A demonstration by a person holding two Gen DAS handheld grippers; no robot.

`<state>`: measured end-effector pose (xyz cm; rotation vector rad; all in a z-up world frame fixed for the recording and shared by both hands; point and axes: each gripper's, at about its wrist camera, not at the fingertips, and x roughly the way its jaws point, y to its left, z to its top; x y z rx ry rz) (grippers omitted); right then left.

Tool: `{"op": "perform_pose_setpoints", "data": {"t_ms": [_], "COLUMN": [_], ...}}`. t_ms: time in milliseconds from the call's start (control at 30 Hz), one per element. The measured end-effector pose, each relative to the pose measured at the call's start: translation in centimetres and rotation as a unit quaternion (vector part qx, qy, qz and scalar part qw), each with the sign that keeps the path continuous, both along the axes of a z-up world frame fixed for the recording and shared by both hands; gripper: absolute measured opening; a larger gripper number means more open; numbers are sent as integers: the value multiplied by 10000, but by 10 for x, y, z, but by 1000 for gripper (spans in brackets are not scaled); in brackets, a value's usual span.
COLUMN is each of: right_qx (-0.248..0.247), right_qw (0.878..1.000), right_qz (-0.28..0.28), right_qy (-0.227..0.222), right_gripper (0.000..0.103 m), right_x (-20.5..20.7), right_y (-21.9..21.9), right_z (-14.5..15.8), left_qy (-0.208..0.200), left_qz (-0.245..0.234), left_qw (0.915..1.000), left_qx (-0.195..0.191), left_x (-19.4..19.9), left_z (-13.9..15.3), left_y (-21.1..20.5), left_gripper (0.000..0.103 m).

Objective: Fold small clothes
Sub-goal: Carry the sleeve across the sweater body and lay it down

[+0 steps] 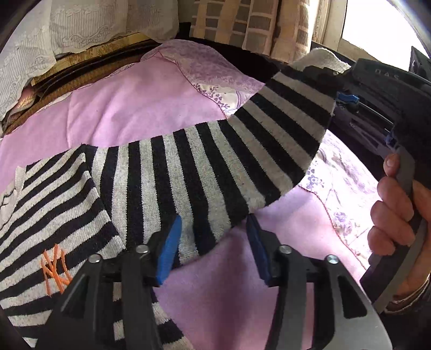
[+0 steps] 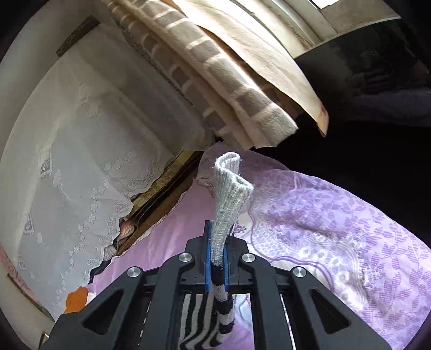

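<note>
A black-and-grey striped sweater (image 1: 67, 204) with orange stitching (image 1: 55, 269) lies on a pink blanket (image 1: 129, 107). Its sleeve (image 1: 242, 150) is stretched up and to the right, off the bed. My right gripper (image 1: 323, 74) is shut on the grey cuff (image 2: 229, 188), which sticks up past the blue pads (image 2: 207, 258); striped fabric hangs below them. My left gripper (image 1: 212, 218) stands open over the sleeve's lower edge near the armpit. The fabric edge lies between its blue pads (image 1: 171, 247), which are well apart.
A person's hand (image 1: 390, 210) holds the right gripper's handle at the right. A purple floral sheet (image 2: 336, 228) covers the bed's right side. White lace cloth (image 2: 67, 161) and a checked beige towel (image 2: 215, 88) hang behind the bed. A bright window (image 1: 377, 24) is at top right.
</note>
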<state>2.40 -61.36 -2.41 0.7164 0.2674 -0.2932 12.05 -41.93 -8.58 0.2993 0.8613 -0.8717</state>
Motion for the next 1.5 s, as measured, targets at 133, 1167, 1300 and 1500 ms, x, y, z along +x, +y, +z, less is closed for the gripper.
{"op": "perform_pose_setpoints", "data": {"t_ms": [133, 1167, 1300, 1500], "right_qx": [-267, -865, -800, -763], "right_qw": [9990, 9485, 9418, 9250], "right_qz": [352, 2982, 3124, 3434], "right_qy": [19, 631, 953, 1434], "right_gripper": [7, 8, 10, 57], "right_x": [24, 164, 180, 190], "right_y": [35, 334, 352, 366], "right_z": [22, 37, 15, -13], "left_qy": [-43, 430, 475, 741], "left_qz": [20, 2260, 2487, 2871], "left_qw": [9997, 9691, 9644, 9523], "left_qx": [-258, -885, -768, -720], "left_x": [4, 142, 148, 152], "left_z": [18, 48, 33, 10], "left_y": [24, 273, 303, 347], "left_gripper": [59, 62, 65, 67]}}
